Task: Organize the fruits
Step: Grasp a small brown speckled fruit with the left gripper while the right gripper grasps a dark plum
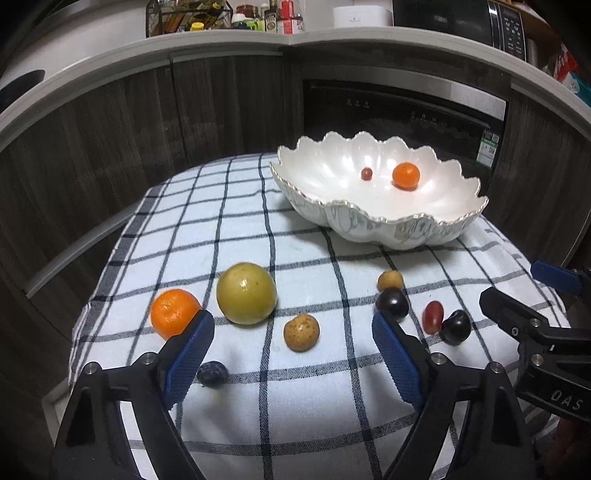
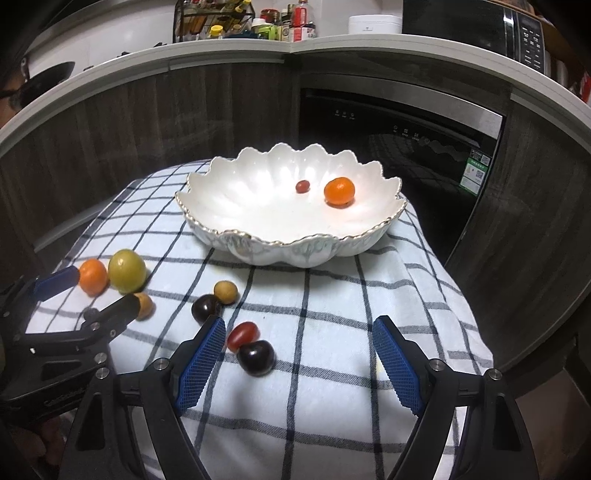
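Observation:
A white scalloped bowl (image 1: pixel 369 221) (image 2: pixel 236 236) holds a tangerine (image 1: pixel 405 176) and a small red tomato (image 1: pixel 366 173). My left gripper (image 1: pixel 291 319) hangs open over the cloth, with a brown longan (image 1: pixel 301 332) between its fingers, untouched. A second tangerine (image 1: pixel 173 313) and a green fruit (image 1: pixel 246 293) lie just beyond its left finger, and a blueberry (image 1: pixel 212 373) sits beside that finger. My right gripper (image 2: pixel 299 321) is open too. A red tomato (image 2: pixel 242 335) and a dark round fruit (image 2: pixel 256 357) lie near its left finger, apart from the pads.
A blue-checked cloth (image 1: pixel 314 406) covers the small table, which drops off on all sides. Another dark fruit (image 2: pixel 205 308) and a small longan (image 2: pixel 225 291) lie mid-cloth. Dark cabinets and a built-in appliance (image 2: pixel 406 129) stand behind, under a counter with bottles (image 2: pixel 288 26).

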A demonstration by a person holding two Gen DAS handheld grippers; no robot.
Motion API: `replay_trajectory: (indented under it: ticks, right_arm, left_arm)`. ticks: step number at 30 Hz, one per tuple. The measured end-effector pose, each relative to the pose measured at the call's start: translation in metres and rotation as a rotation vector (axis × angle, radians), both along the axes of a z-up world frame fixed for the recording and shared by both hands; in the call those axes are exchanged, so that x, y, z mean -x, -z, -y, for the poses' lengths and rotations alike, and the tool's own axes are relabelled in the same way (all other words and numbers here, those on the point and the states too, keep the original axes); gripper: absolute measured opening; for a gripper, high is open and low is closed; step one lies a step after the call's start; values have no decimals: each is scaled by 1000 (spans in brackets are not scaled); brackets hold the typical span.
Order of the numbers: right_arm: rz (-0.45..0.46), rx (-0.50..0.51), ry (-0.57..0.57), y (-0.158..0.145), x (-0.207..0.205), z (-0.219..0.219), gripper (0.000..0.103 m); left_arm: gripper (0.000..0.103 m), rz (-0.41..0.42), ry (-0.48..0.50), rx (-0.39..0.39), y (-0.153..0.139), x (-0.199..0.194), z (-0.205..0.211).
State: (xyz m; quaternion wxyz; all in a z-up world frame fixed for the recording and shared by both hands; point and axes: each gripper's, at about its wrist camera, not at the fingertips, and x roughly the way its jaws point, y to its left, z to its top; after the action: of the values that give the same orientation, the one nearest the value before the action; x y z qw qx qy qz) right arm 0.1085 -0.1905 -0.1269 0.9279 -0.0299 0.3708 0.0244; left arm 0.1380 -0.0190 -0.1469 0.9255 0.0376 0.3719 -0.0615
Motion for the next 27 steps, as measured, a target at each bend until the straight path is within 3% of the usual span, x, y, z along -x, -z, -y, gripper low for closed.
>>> replay_trajectory:
  ticks: [8, 18, 20, 27]
  right_arm:
    - [-22, 1, -37, 12, -2, -6, 81]
    - [-90, -20, -85, 33, -10, -12, 55]
    - [-97, -23, -95, 35, -11, -14, 49]
    - [-116, -38, -116, 41, -13, -16, 44]
  left_arm:
    - [81, -33, 17, -15, 17, -6, 4]
    - [70, -59, -6, 19, 27, -15, -2]
    - [63, -66, -9, 14, 28, -18, -1]
    - [54, -107, 0, 13, 34, -23, 2]
